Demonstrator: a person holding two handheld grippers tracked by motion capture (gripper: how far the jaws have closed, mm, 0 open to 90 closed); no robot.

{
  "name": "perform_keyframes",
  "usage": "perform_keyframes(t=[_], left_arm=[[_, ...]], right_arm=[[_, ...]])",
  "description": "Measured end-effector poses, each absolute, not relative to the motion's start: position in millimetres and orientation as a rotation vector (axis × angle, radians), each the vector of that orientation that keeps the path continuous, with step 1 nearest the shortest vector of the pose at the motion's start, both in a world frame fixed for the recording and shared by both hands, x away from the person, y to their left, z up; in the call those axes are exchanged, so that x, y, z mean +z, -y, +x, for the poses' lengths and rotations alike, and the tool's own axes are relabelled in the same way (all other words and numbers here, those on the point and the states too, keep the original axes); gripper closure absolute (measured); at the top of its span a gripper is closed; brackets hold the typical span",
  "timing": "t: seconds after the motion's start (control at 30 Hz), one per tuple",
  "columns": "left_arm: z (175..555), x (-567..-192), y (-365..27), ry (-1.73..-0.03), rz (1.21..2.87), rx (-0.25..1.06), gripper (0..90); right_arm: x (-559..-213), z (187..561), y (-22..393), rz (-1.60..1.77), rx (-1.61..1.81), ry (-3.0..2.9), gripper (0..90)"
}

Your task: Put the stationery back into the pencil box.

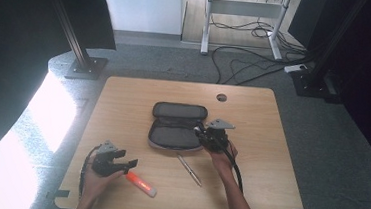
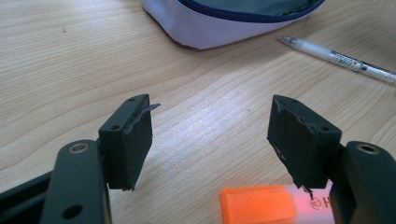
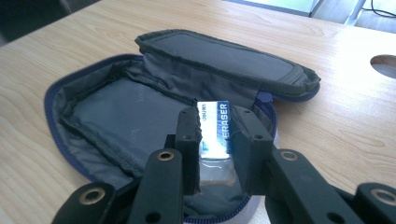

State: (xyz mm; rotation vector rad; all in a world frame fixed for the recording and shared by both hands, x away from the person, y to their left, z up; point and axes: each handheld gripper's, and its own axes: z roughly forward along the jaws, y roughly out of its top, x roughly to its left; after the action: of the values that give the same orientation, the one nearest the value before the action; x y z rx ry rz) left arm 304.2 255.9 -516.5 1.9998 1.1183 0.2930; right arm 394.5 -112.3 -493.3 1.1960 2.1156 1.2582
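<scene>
Lying open at the middle of the table (image 1: 123,104): pencil case (image 1: 176,126), lid flap at the far side. Hovering over its right end: right gripper (image 3: 215,126), pinching an eraser (image 3: 215,126) above the case's inside. Lying just before the case: pen (image 1: 189,169). Resting left of that, at the near edge: highlighter (image 1: 142,184), beside the left gripper (image 2: 210,135).

Blue-sleeved eraser (image 3: 215,130) upright over open pencil case (image 3: 116,116)
</scene>
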Motion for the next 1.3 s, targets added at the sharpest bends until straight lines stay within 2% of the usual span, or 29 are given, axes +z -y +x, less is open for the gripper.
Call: perform_keyframes(t=[1.3], left_arm=[[305.5, -522.6, -252.3, -1.12, 2.031, 0.277, 30.9]], right_arm=[[-524.5, 424.7, 90.9, 1.215, 1.078, -2.196, 72.0]])
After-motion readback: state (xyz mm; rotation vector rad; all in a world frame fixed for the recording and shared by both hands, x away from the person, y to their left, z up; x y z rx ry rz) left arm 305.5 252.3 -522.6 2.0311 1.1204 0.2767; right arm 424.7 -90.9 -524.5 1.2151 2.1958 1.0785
